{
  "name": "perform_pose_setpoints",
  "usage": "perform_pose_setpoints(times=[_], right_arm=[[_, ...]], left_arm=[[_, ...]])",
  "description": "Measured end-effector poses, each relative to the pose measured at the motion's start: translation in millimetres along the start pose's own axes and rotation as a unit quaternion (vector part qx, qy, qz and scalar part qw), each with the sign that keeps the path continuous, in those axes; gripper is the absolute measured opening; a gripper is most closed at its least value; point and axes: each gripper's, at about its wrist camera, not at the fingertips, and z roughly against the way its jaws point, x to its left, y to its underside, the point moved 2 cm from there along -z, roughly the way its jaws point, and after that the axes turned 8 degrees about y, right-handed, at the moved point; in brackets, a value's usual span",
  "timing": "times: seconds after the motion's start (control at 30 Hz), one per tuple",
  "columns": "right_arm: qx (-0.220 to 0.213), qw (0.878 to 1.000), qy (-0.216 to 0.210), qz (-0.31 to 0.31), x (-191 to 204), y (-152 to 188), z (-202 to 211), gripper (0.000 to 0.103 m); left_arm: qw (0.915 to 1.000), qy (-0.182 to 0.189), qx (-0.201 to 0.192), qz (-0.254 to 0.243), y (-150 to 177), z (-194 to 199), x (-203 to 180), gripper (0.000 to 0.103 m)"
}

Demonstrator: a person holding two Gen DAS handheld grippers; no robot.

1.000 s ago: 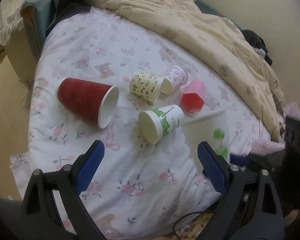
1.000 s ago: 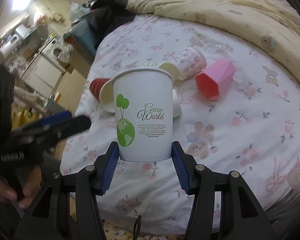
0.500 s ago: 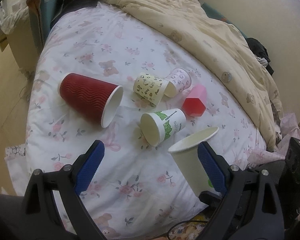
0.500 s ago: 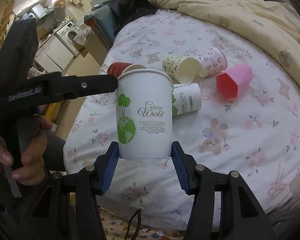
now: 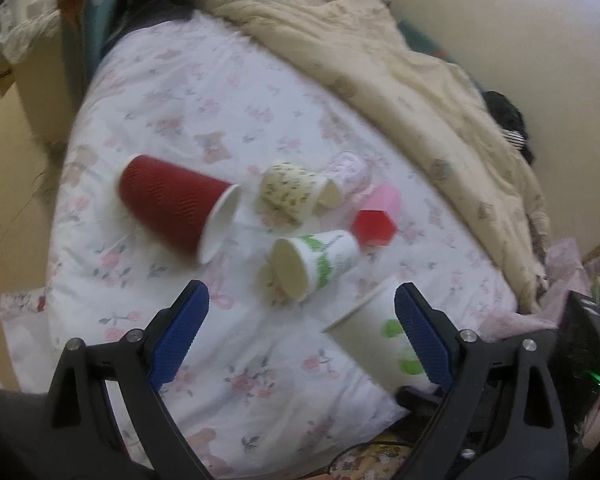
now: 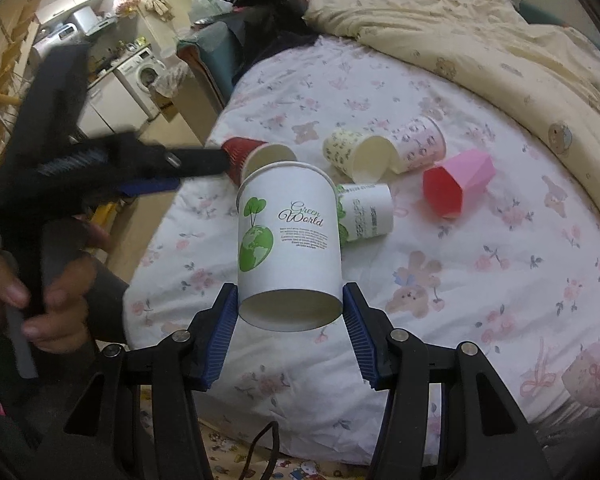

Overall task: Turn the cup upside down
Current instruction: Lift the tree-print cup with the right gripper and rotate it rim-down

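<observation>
My right gripper (image 6: 290, 320) is shut on a white "Green World" paper cup (image 6: 288, 240), gripping its base and holding it above the bed, rim pointing away and tilted so the recessed bottom shows. The same cup (image 5: 372, 340) shows in the left wrist view, partly behind my right finger pad (image 5: 420, 340). My left gripper (image 5: 300, 340) is open and empty, hovering over the bed's near edge; it also appears blurred at the left of the right wrist view (image 6: 100, 168).
On the floral sheet (image 5: 180, 120) lie a red ribbed cup (image 5: 172, 204), a yellow patterned cup (image 5: 288, 192), a pink patterned cup (image 5: 348, 176), a pink faceted cup (image 5: 376, 220) and a small green-print cup (image 5: 312, 264). A beige quilt (image 5: 400, 80) covers the far right.
My right gripper has tipped the cup so its bottom faces the camera. The left gripper has shifted and is blurred with motion.
</observation>
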Motion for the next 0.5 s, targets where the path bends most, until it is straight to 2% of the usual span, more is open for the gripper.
perform_pose_setpoints(times=[0.1,0.23,0.5], right_arm=[[0.007,1.0,-0.01,0.008,4,0,-3,0.055],[0.003,0.999,-0.016,0.032,15,1,-1,0.055],[-0.019,0.999,-0.023,0.024,12,0,9,0.055]], left_arm=[[0.9998,-0.003,0.015,-0.01,3,-9,-6,0.092],[0.9993,-0.022,0.029,0.004,5,-16,2,0.092],[0.9988,-0.036,0.027,0.02,6,-16,13,0.092]])
